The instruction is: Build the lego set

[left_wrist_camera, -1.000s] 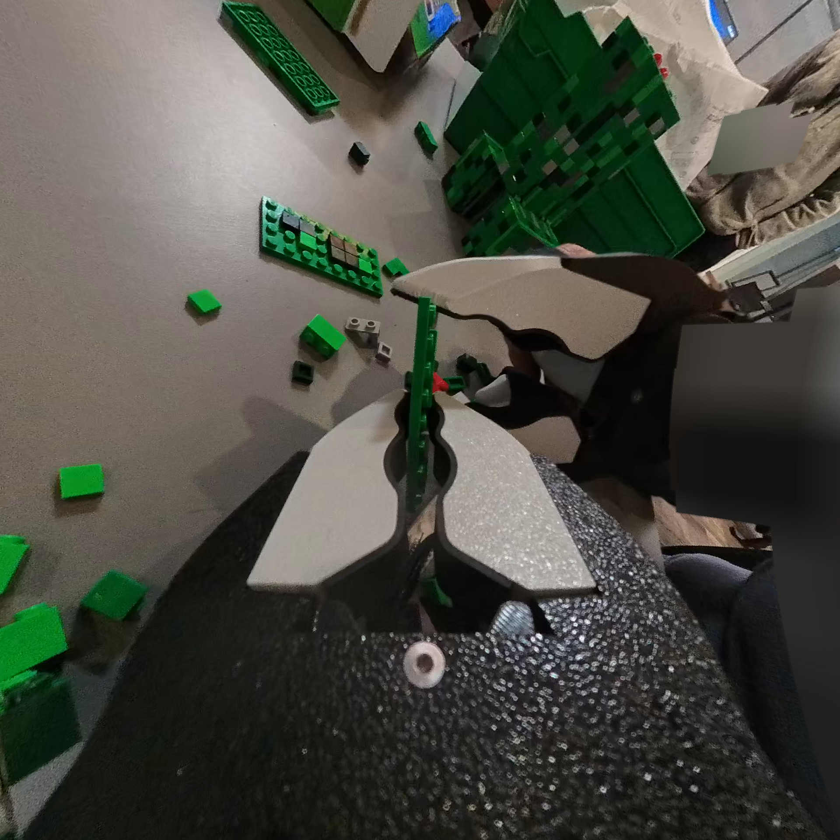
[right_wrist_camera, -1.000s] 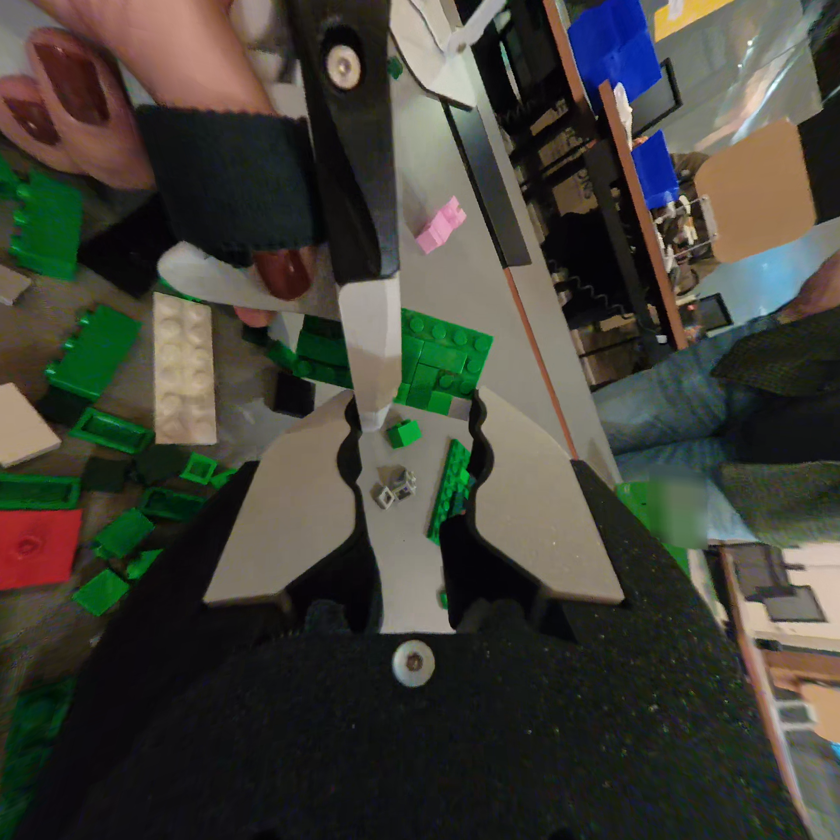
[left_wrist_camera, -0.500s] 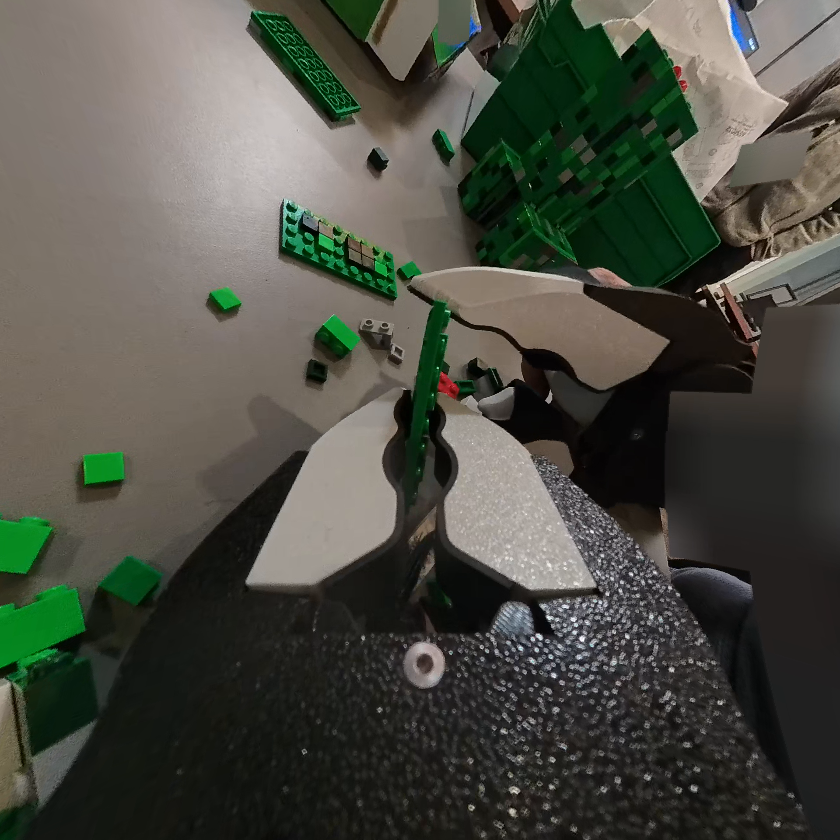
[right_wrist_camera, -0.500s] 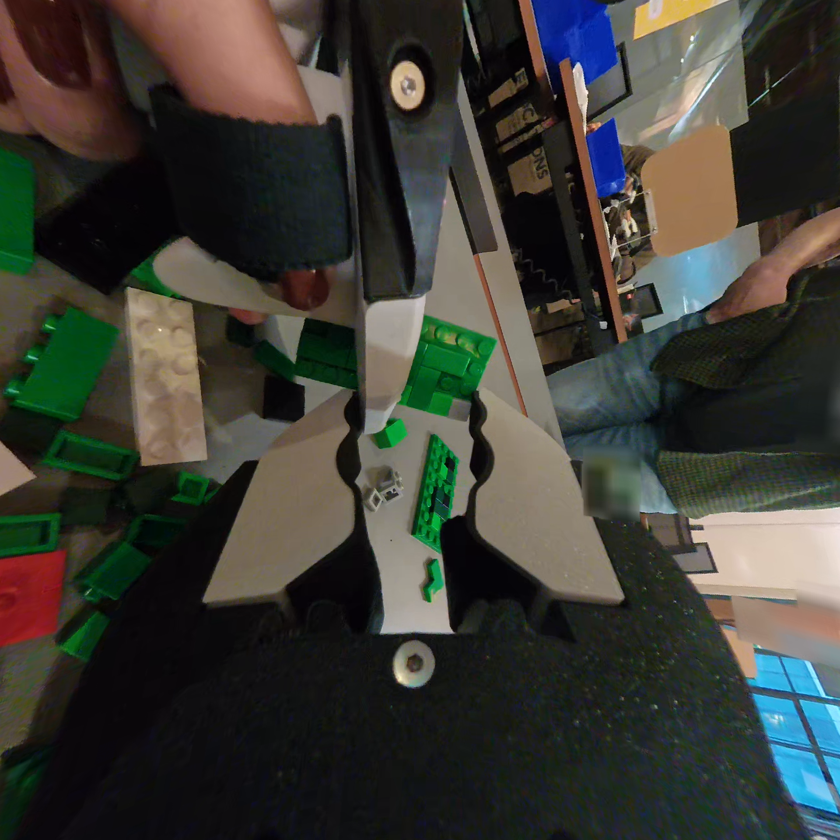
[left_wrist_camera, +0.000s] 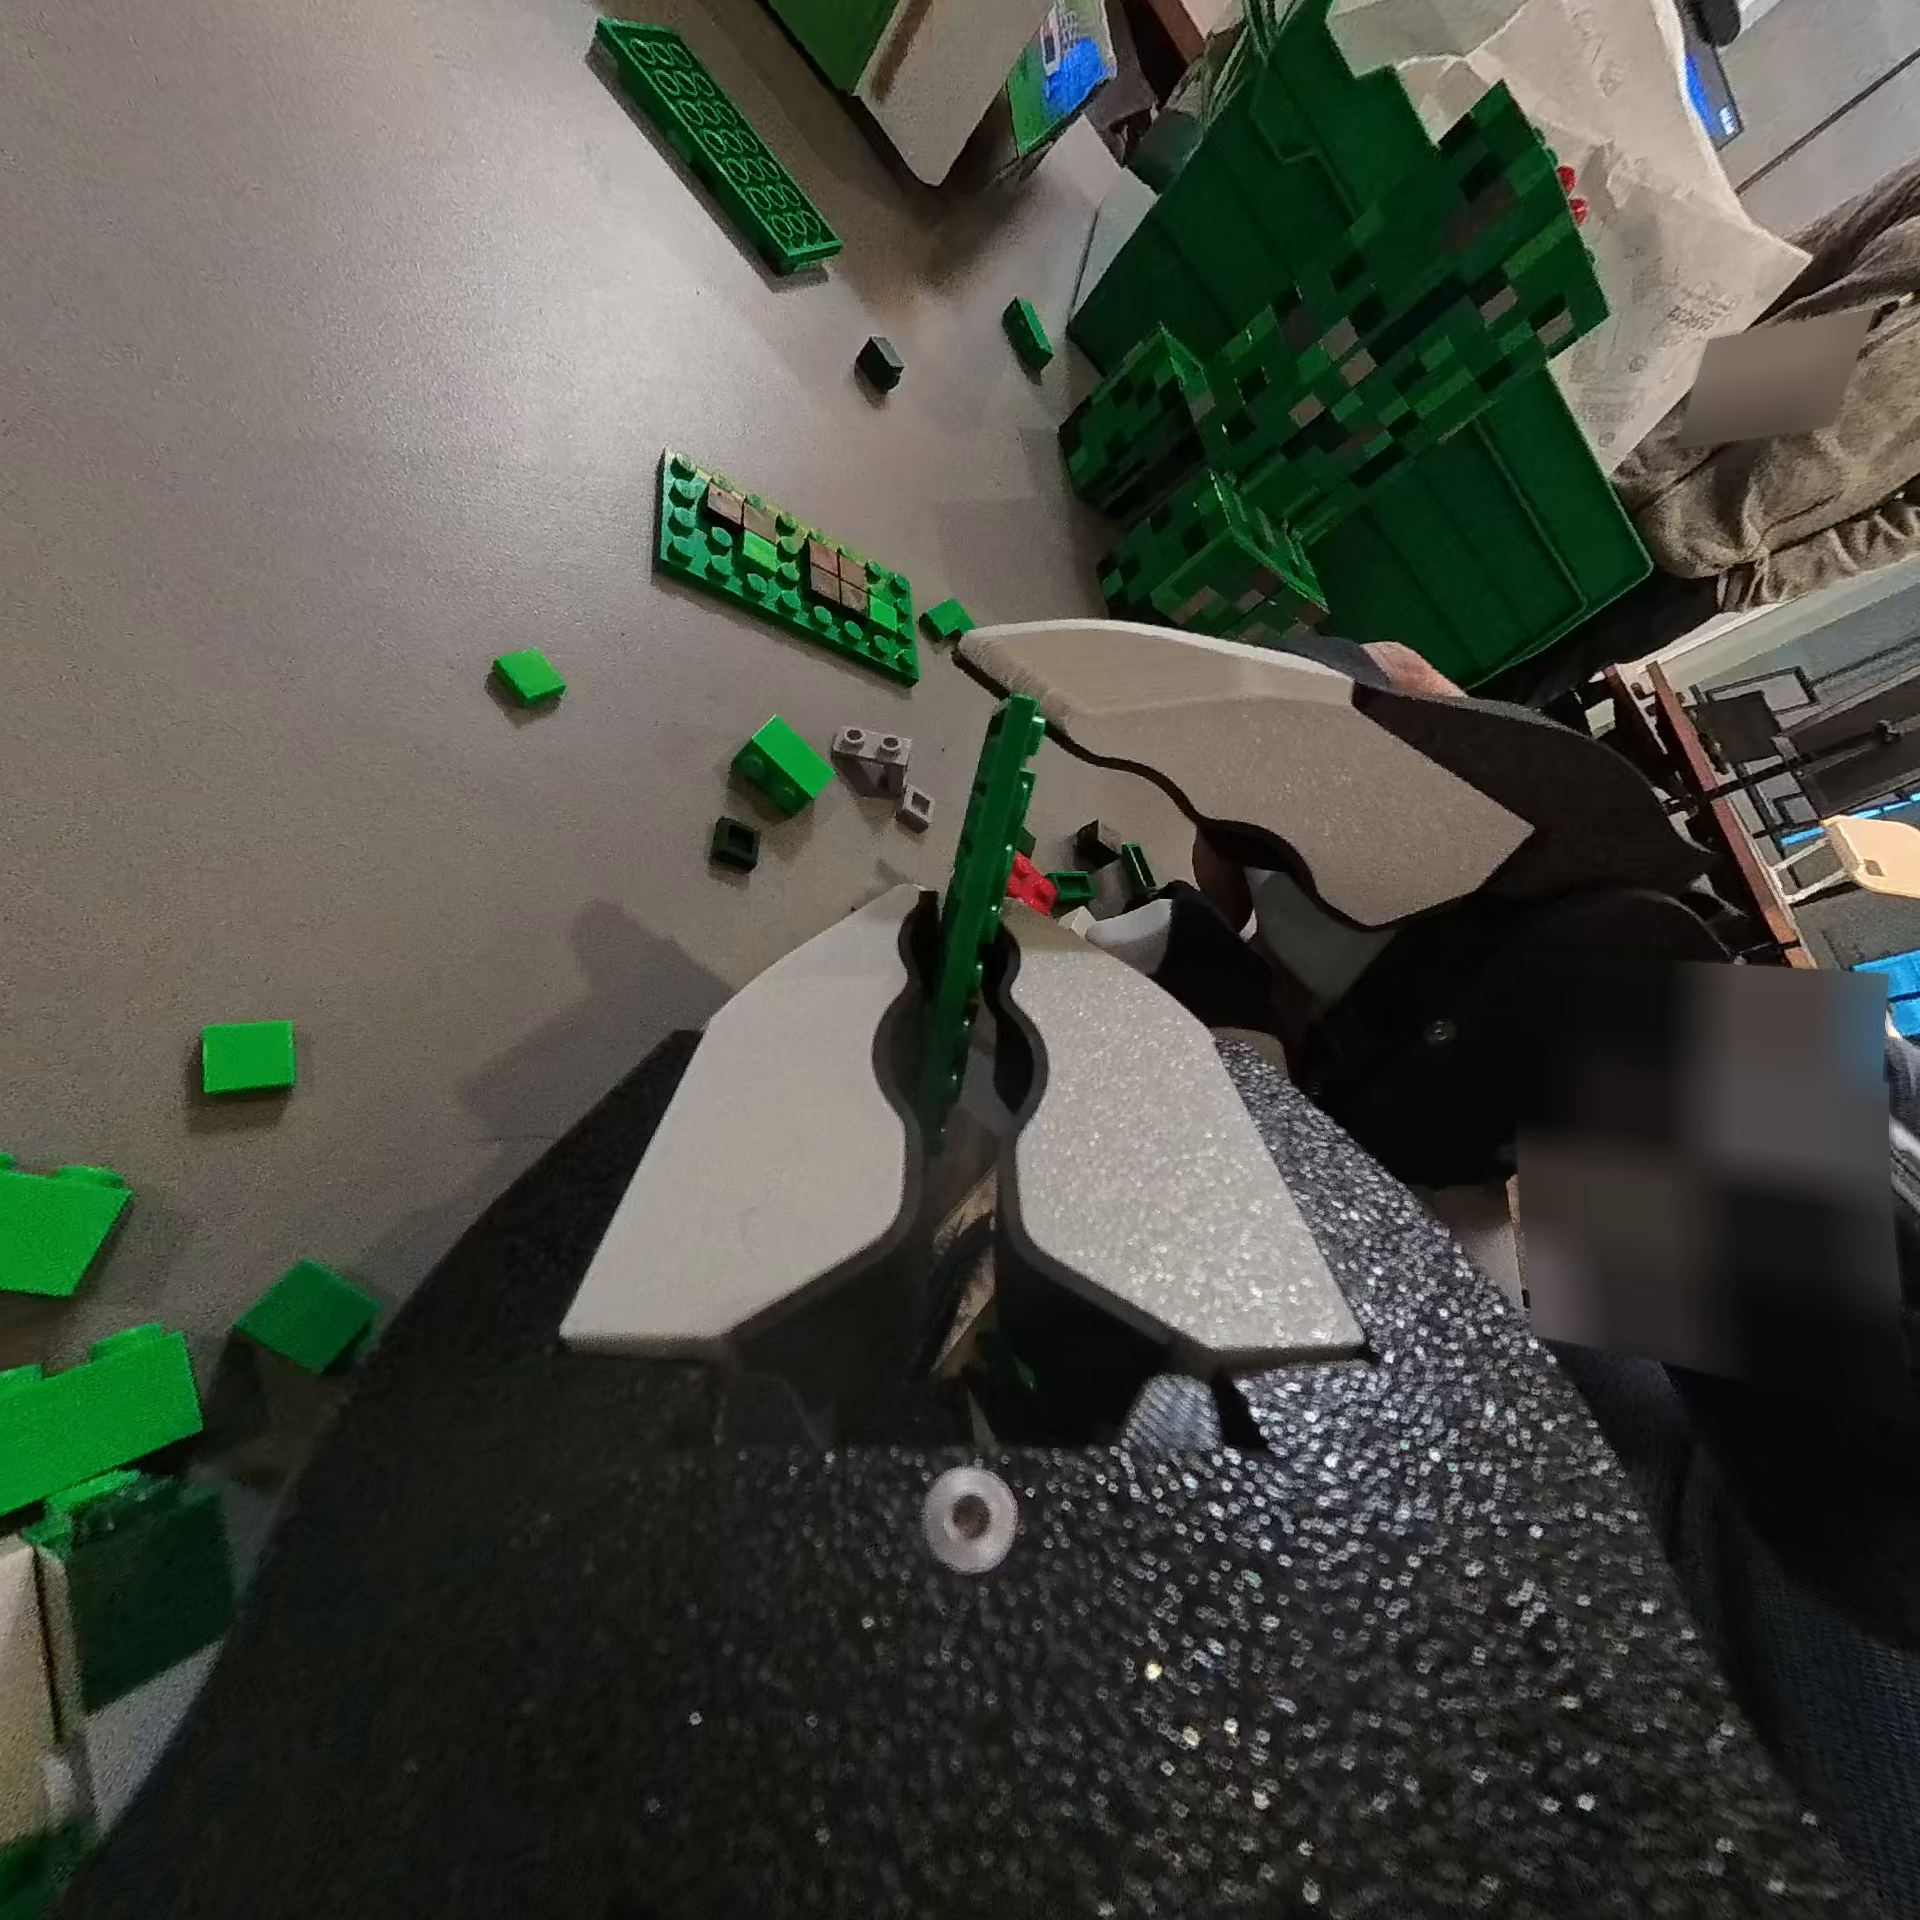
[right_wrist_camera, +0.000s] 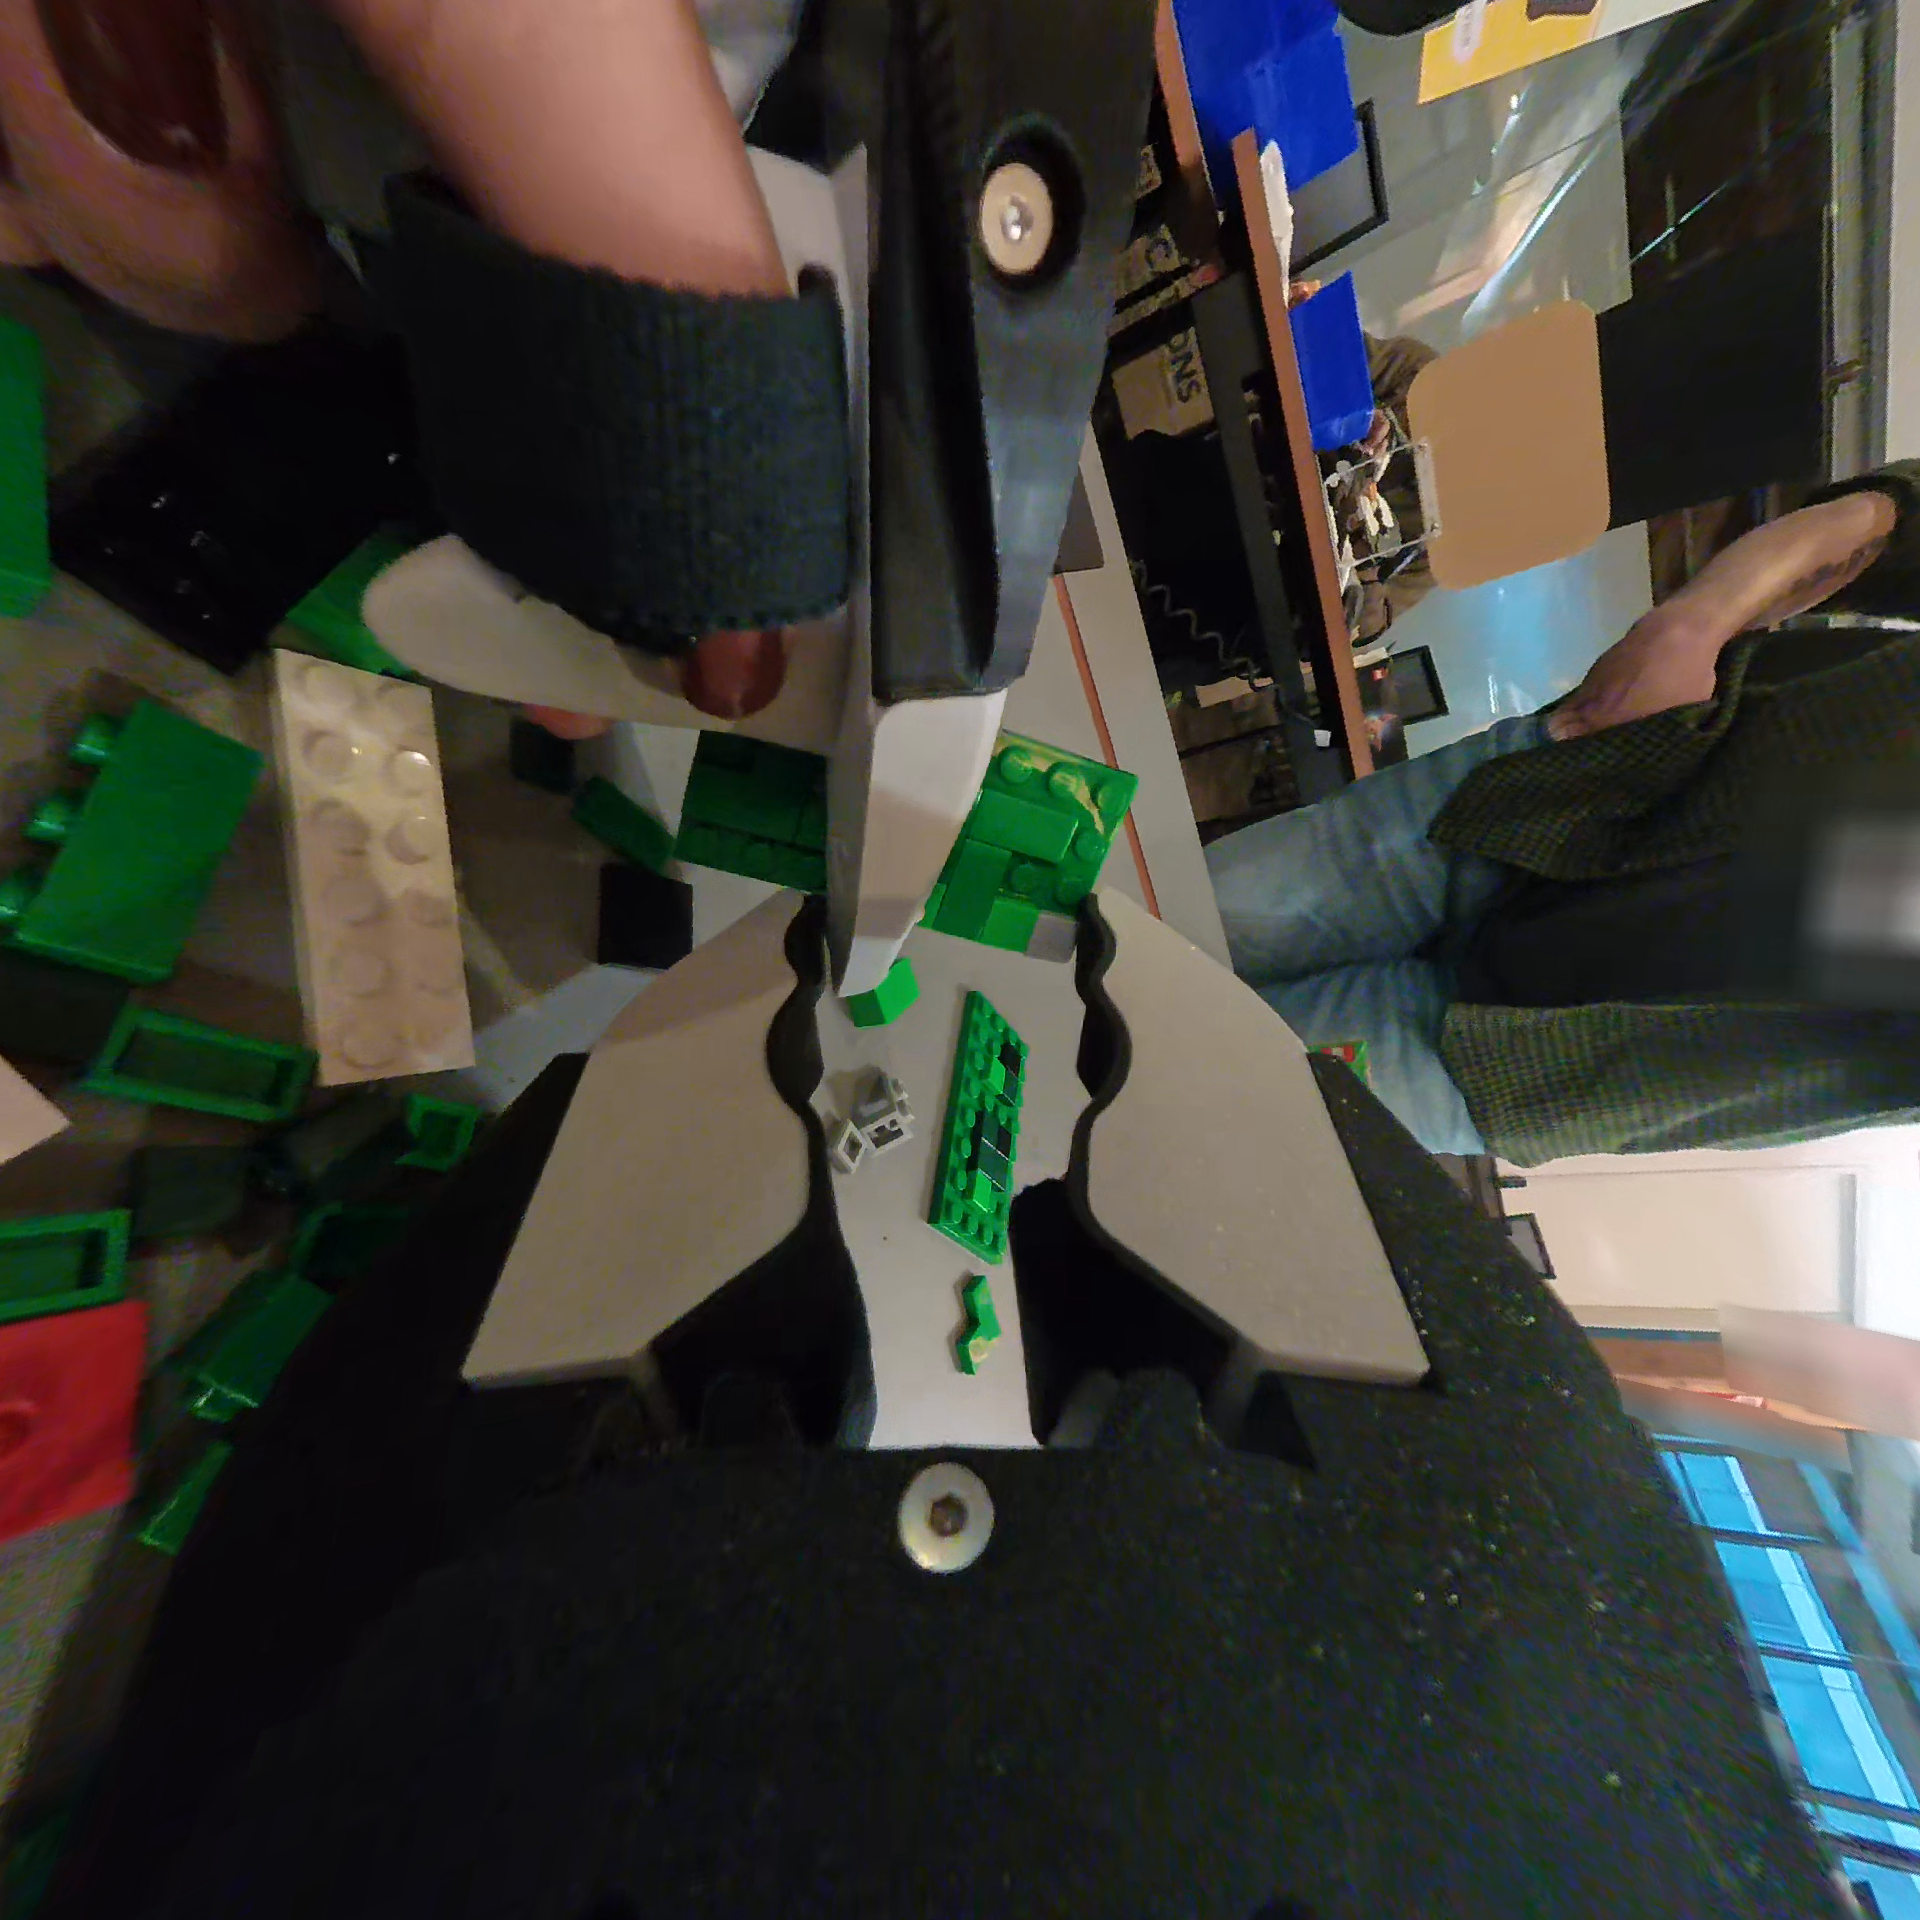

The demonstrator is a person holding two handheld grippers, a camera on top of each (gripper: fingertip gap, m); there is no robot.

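Note:
My left gripper point(left_wrist_camera: 961, 935) is shut on a green plate point(left_wrist_camera: 987, 883), held edge-on above the table. In the right wrist view this plate point(right_wrist_camera: 1039, 831) shows its studded, partly tiled face behind the left gripper's grey finger point(right_wrist_camera: 914, 831). My right gripper point(right_wrist_camera: 945, 914) is open and empty, its fingertips just short of the plate. One of its fingers point(left_wrist_camera: 1247, 748) lies over the plate's far tip. A second green plate with dark tiles point(left_wrist_camera: 784, 566) lies on the table; it also shows in the right wrist view point(right_wrist_camera: 982, 1132).
A large green pixel-patterned build point(left_wrist_camera: 1351, 343) stands at the back right. Small grey pieces point(left_wrist_camera: 873, 753), green bricks point(left_wrist_camera: 779, 764) and tiles point(left_wrist_camera: 247, 1055) lie scattered. A white brick point(right_wrist_camera: 364, 873) and red plate point(right_wrist_camera: 62, 1413) lie left. A person point(right_wrist_camera: 1662, 883) sits beyond the table edge. My left and right fingertips are right by each other. The left tips stand about 6 cm off the white brick point(right_wrist_camera: 364, 873).
Both grippers have drawn a little closer together; the left gripper looms larger in the right wrist view. The left stays shut on the plate and the right stays open.

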